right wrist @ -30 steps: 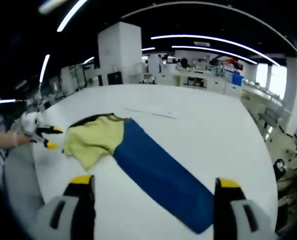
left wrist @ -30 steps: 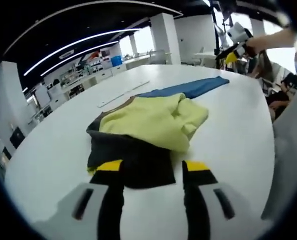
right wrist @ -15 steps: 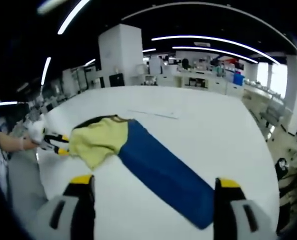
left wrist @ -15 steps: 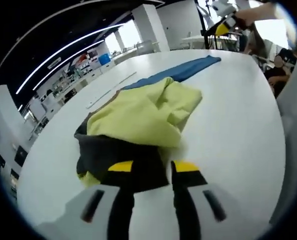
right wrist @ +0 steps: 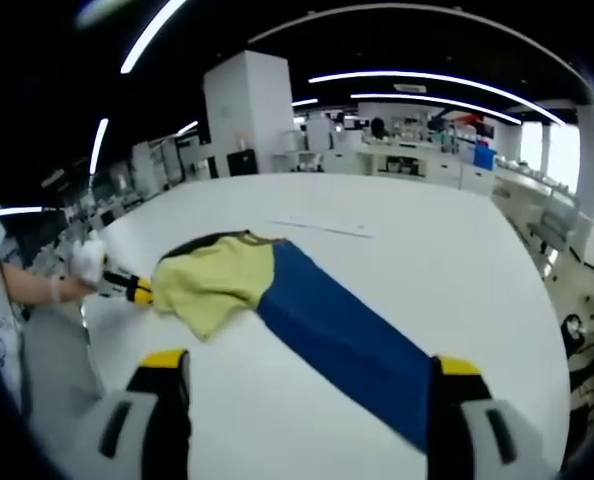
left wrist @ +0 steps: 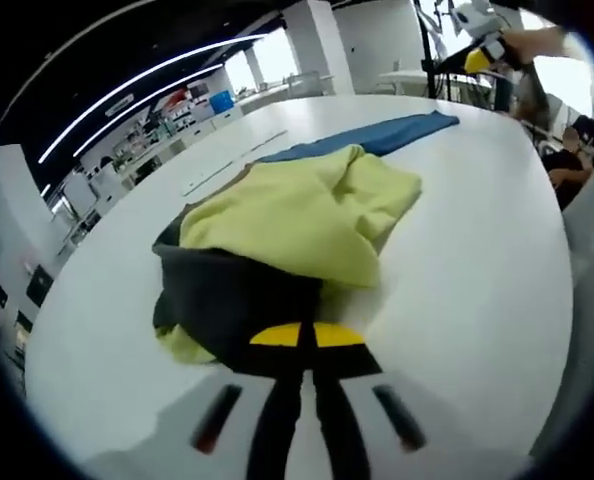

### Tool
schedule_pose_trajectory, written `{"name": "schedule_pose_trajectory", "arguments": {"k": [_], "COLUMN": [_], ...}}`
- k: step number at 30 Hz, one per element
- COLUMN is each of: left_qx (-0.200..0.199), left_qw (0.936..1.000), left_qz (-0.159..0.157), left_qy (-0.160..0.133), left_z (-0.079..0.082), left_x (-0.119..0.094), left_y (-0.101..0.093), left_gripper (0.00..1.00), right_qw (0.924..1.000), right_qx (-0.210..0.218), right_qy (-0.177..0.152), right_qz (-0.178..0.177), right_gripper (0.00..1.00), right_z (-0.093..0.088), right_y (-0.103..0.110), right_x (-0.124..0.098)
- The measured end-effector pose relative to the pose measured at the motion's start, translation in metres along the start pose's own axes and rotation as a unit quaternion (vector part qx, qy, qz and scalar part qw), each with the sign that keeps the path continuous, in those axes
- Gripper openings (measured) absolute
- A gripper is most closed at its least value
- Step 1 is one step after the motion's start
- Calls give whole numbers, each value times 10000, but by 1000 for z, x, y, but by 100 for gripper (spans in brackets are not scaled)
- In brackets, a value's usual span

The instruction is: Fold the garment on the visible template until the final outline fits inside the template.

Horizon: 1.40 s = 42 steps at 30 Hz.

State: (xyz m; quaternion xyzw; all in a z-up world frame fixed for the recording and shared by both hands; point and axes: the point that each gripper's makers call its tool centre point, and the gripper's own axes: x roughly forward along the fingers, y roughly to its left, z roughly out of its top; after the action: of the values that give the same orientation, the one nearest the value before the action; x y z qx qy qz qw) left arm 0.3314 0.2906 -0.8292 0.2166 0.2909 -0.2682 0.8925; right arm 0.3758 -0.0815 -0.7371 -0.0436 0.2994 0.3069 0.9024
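Garment (left wrist: 287, 225) lies mid-frame on white table (left wrist: 477, 260), soft yellow knit bunched over a dark hem, long blue panel reaching toward upper right. Left gripper (left wrist: 303, 336) clenched on that dark hem at lower centre, probably to lift and fold. Right gripper (right wrist: 307, 380) spread wide, grasping nothing, above blue panel.

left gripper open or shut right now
Shut on the garment: in the left gripper view the left gripper has its yellow tips together, pinching the dark edge of the garment.
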Motion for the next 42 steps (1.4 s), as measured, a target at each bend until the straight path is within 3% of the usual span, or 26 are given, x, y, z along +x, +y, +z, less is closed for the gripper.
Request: {"name": "schedule_pose_trajectory", "arguments": {"k": [2,4,10,21,32,35,42], "left_qx": [-255,-1209,-1760,-1598,-1487,-1460,-1328], "left_qw": [9996,9919,9822,9828,9859,9865,9896], "left_qz": [51,127,343,528,591,591,538], "left_qy": [-107,-358,-551,-767,-481,-449,-146], "left_z": [4,9,7,25,-8,-7,-41], "left_x": [-9,-23,-49,-78,-93,-101,-100], "left_y": [5,18,50,81,125,126,166], "left_gripper": [0,0,0,0,0,0,0], "right_qw": [10000,10000,9999,9997,9990,9986,9962], "right_qx": [27,45,120,194,298,320,520], "right_qy": [-9,-39,-54,-137,-258,-281,-359], "right_qz": [-1,-2,43,33,-198,-328,-600], "right_gripper": [100,100,99,98,97,97,97], "right_z": [0,1,-2,-2,0,1,1], "right_y": [2,4,12,27,46,55,78], "right_x": [0,1,2,-8,-36,-43,-54]}}
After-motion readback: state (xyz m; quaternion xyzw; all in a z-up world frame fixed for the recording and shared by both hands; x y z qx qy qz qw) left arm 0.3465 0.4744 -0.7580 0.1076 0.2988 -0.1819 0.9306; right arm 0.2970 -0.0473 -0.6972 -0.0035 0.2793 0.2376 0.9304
